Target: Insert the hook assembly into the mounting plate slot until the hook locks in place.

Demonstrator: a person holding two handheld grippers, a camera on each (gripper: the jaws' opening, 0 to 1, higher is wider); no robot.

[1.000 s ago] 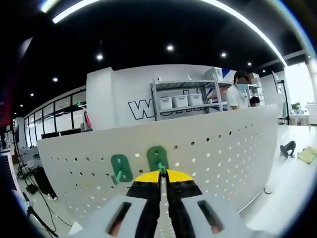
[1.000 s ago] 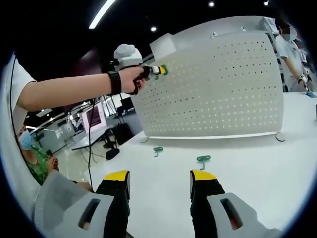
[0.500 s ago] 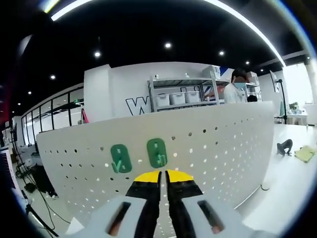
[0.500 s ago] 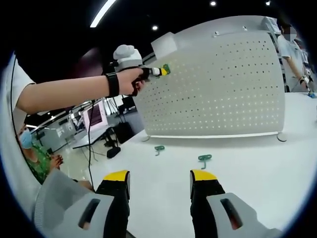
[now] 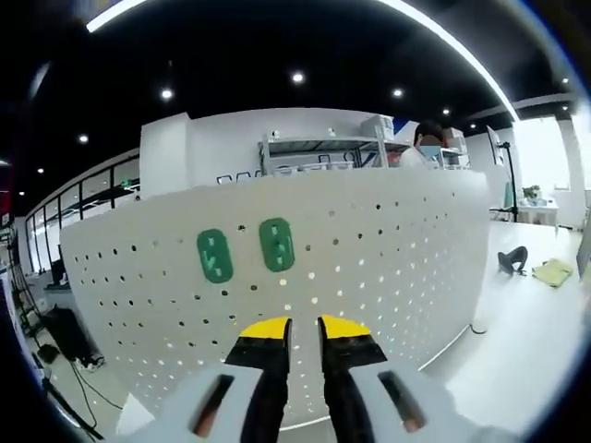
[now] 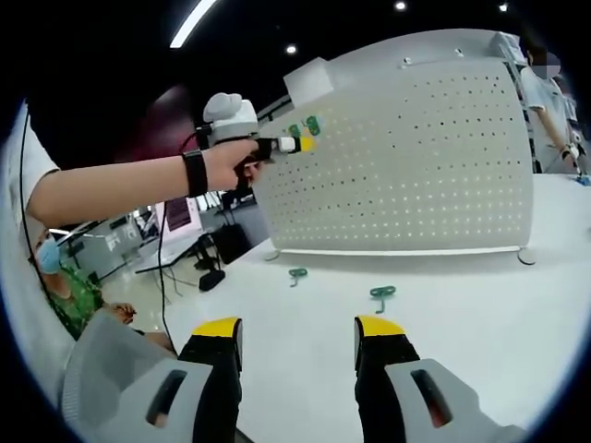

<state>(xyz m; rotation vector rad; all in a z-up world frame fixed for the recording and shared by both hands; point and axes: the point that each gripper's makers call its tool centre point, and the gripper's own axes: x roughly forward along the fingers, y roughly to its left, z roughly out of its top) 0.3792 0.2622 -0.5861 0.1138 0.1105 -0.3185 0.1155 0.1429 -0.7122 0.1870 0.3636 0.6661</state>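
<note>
We find two green hooks seated side by side high on the white perforated mounting plate — the left hook and the right hook both sit flat against the panel in the left gripper view. In the right gripper view they show as two small green marks near the panel's upper left corner, just beyond the left gripper's yellow tips. The left gripper hangs just below the right hook, its jaws slightly parted and holding nothing. We judge that this hook is already placed and that the step in hand is the release and pull-back.

Two more green hooks lie loose on the white table in front of the plate: a near hook and a far hook, a little apart from each other. The right gripper hovers low over the table short of them, jaws spread wide and empty. We reckon the next move calls for one gripper to come down on a loose hook, clamp it by its flat tab and carry it up to a free slot — whether the seated hooks have truly locked we cannot tell

On the shelving behind the plate nothing stored can be made out
</note>
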